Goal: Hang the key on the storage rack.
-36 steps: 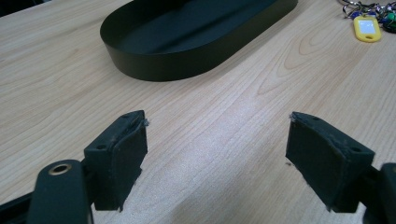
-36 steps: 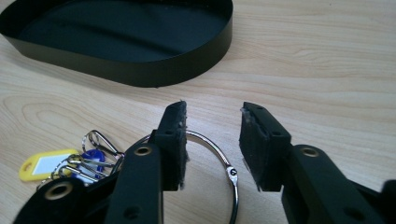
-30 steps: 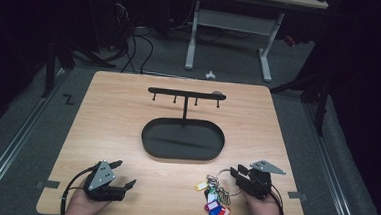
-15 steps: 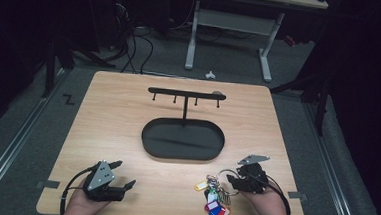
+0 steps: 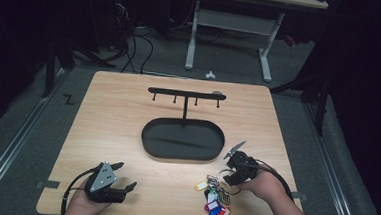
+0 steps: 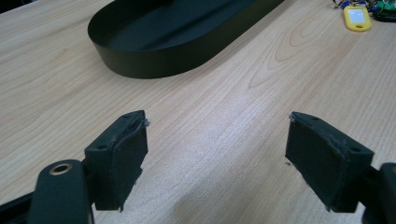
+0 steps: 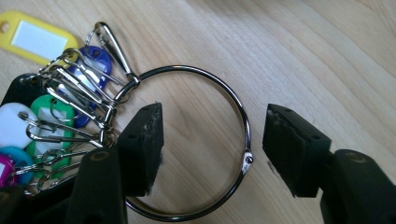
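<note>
On pale wood grain | round steel key ring (image 7: 201, 140), glossy plastic tags (image 7: 32, 39) | right claw (image 7: 212, 149) just opening, pads clear of wire | left claw (image 6: 215, 154) agape

left gripper (image 5: 124, 176): black body, grey three-cornered plate on top with small dark screw dots at its corners
left gripper cable (image 5: 68, 192): black, looped at the near left of the hand
left gripper pads (image 6: 122, 158): black blocks with worn, frayed edges, round screw holes in their sides; a brass-ringed hole in the arm at near left
right gripper (image 5: 226, 180): black body, grey plate on top
right gripper cable (image 5: 279, 180): black, curved over the hand
right gripper pads (image 7: 292, 149): black, scuffed pale at the tips, screw holes in the arms
forearms: bare, no sleeves in view
</note>
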A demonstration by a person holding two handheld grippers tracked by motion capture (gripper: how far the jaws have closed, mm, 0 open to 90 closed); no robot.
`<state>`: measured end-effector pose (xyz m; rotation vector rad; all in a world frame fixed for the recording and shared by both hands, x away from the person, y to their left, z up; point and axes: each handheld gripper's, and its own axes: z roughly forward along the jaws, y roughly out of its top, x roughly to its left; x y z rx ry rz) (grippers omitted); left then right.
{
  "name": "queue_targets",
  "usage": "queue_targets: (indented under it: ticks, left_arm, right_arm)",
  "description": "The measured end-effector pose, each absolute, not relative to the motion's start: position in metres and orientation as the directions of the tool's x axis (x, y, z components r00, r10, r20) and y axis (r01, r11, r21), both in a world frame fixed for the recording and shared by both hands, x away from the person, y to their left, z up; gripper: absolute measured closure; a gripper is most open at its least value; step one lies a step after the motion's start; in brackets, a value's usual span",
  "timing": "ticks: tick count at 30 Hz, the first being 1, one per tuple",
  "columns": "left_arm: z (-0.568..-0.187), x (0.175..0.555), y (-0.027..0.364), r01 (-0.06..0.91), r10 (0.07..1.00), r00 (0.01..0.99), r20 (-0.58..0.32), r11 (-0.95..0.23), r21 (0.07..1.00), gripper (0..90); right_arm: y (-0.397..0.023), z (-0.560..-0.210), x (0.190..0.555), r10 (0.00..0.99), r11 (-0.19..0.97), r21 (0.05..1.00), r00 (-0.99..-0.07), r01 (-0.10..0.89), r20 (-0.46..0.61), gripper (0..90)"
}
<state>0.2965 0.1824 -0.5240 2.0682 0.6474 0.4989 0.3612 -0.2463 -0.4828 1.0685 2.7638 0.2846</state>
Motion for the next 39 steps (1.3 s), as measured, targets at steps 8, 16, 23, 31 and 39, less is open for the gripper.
queue_targets:
  ticks: [8,16,23,31,39]
  left_arm:
    - [-0.524,0.296,0.182,0.258,0.614,0.783,0.105,-0.473,0.842,21.5]
    - [-0.524,0.297,0.182,0.258,0.611,0.785,0.105,-0.476,0.841,21.5]
    - [-0.524,0.297,0.183,0.258,0.615,0.782,0.106,-0.474,0.842,21.5]
    - [-0.524,0.296,0.182,0.257,0.611,0.784,0.108,-0.478,0.84,21.5]
    - [-0.525,0.296,0.181,0.257,0.608,0.787,0.107,-0.481,0.838,21.5]
  right_arm:
    - [-0.229,-0.484,0.375,0.582,0.812,0.115,-0.807,0.572,-0.102,39.1]
    - [-0.217,-0.482,0.389,0.501,0.865,0.039,-0.86,0.5,-0.095,48.2]
    - [-0.214,-0.489,0.396,0.505,0.863,0.02,-0.862,0.505,-0.045,58.2]
    - [-0.218,-0.488,0.391,0.526,0.85,0.035,-0.85,0.526,-0.009,84.0]
    - [-0.239,-0.487,0.382,0.623,0.782,0.01,-0.781,0.623,-0.056,86.4]
